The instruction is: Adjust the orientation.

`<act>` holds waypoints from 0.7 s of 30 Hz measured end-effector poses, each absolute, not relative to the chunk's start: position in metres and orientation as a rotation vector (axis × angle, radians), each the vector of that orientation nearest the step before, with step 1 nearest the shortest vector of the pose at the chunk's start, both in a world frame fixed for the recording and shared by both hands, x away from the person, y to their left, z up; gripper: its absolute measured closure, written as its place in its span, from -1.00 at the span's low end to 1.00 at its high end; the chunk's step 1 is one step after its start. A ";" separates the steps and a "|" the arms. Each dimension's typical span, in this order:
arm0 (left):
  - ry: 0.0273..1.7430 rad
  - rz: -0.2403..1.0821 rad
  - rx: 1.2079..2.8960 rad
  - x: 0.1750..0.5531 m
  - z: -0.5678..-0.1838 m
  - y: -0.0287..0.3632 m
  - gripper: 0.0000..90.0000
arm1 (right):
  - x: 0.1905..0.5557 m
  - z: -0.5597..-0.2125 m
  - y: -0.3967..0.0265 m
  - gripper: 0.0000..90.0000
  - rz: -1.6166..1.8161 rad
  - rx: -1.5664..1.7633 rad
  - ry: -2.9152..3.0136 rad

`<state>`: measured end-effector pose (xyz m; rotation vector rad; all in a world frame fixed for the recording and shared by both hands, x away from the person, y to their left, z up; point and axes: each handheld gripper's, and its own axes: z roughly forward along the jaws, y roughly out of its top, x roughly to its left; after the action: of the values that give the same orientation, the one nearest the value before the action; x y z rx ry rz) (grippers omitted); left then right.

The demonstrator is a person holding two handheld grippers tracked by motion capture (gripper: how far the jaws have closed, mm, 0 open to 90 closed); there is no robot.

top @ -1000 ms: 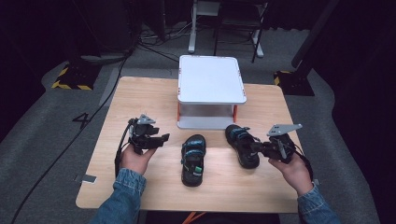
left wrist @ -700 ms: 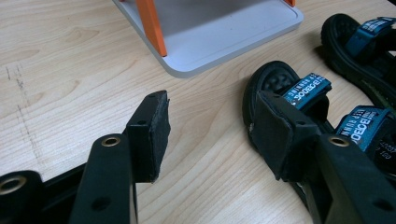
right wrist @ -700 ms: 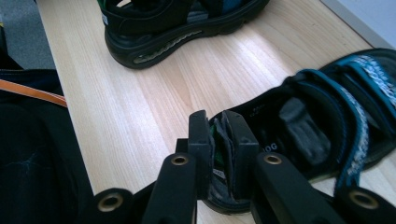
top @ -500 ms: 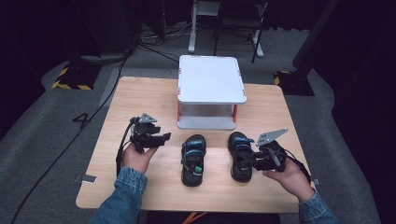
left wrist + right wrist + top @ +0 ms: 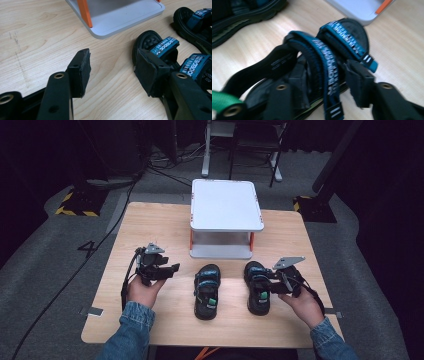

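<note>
On the table, black sandal (image 5: 258, 287) with blue straps lies flat.

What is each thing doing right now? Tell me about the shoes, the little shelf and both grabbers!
Left sandal: flat on the table, straps done up, untouched.
Right sandal: flat on the table, its blue strap between the right gripper's jaws.
Shelf: upright, nothing on top.
Left gripper: open, empty.
Right gripper: jaws just been opening, astride the strap.
</note>
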<state>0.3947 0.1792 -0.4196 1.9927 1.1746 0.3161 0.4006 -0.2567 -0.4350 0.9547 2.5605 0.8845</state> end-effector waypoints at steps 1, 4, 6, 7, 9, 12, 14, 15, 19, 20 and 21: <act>1.177 0.317 1.991 0.394 -0.420 0.180 0.02 | 0.401 -0.434 -0.256 0.41 0.885 0.942 2.549; 1.193 0.323 1.984 0.390 -0.420 0.185 0.02 | 0.400 -0.429 -0.254 0.58 0.881 0.917 2.534; 1.204 0.328 1.976 0.387 -0.420 0.188 0.02 | 0.401 -0.428 -0.251 0.59 0.895 0.916 2.546; 1.205 0.333 1.974 0.386 -0.420 0.189 0.02 | 0.401 -0.426 -0.248 0.59 0.901 0.916 2.543; 1.220 0.339 1.967 0.383 -0.421 0.192 0.02 | 0.400 -0.423 -0.241 0.59 0.925 0.895 2.543; 1.239 0.345 1.956 0.377 -0.422 0.200 0.02 | 0.399 -0.422 -0.228 0.61 0.970 0.849 2.557; 1.256 0.345 1.948 0.373 -0.422 0.204 0.02 | 0.399 -0.423 -0.214 0.61 0.986 0.810 2.561; 1.260 0.354 1.944 0.371 -0.422 0.206 0.02 | 0.399 -0.423 -0.209 0.61 0.988 0.798 2.562; 1.290 0.361 1.920 0.363 -0.422 0.214 0.02 | 0.396 -0.426 -0.183 0.60 1.005 0.726 2.553; 1.295 0.366 1.917 0.361 -0.422 0.216 0.02 | 0.395 -0.426 -0.178 0.60 1.014 0.706 2.550; 1.306 0.364 1.905 0.360 -0.422 0.217 0.02 | 0.394 -0.426 -0.174 0.59 1.019 0.692 2.547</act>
<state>0.3598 0.2171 -0.4223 1.9054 1.3055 0.3636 0.3944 -0.1739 -0.4260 0.6918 2.5469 1.0194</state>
